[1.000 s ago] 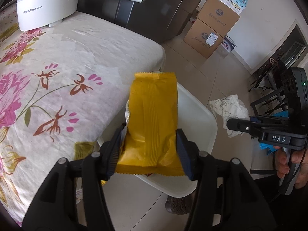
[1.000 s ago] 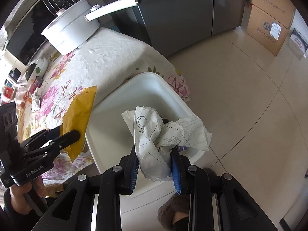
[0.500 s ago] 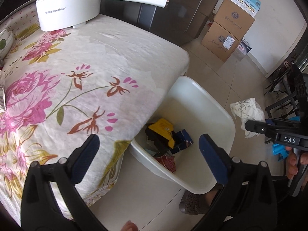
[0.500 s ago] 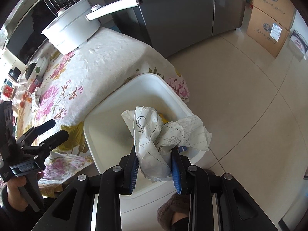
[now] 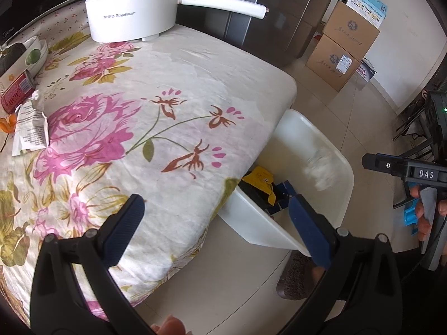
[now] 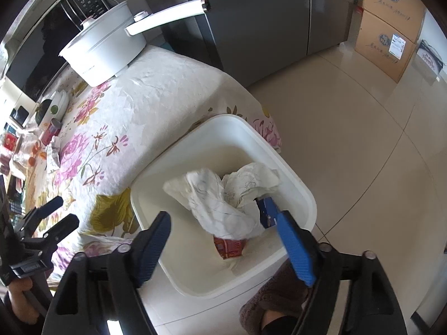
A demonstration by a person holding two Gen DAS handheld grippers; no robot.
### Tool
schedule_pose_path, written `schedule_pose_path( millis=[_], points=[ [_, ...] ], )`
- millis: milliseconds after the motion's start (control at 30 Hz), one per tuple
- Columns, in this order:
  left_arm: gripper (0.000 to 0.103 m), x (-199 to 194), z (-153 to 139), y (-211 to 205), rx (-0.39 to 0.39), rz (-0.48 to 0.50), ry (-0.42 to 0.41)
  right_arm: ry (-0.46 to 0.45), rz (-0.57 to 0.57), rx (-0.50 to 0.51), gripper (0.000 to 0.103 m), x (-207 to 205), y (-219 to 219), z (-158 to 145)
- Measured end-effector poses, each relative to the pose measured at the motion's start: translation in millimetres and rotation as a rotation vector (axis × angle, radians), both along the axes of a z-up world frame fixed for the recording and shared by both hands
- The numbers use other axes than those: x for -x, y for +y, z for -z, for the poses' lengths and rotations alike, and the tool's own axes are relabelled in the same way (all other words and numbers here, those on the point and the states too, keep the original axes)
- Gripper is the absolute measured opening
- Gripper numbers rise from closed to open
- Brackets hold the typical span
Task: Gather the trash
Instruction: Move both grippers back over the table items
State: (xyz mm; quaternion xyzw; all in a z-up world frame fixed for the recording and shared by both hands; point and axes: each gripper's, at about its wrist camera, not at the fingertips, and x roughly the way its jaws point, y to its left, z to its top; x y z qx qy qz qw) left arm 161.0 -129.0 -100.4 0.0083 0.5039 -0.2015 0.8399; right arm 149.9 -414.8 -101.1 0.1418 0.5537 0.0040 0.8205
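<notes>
Crumpled paper (image 6: 223, 201) lengthwise across bin (image 6: 296, 184) (approx.)

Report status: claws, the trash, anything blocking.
Left claw open, empty. Right claw jaws just opened, crumpled paper dropping into white bin. Torn packet left on table. Nothing blocking.

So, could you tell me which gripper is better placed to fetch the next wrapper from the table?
The left gripper. Its jaws are open and empty over the table, facing the torn wrapper and the can. The right gripper, jaws just opened, hangs over the bin above the dropped paper.
</notes>
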Motion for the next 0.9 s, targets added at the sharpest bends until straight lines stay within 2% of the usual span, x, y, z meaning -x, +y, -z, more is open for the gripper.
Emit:
schedule_pose_path(
  millis=[433, 900],
  points=[
    [0.102, 6.6, -11.3, 48.2, 0.005, -0.077, -0.001, -0.020, -0.072, 0.047, 0.093, -13.2, 50.1, -14.3],
    [0.102, 19.1, -26.2, 126.3, 0.034, -0.216, -0.012, -0.052, -0.187, 0.056, 0.095, -27.9, 130.2, -27.0]
  ],
)
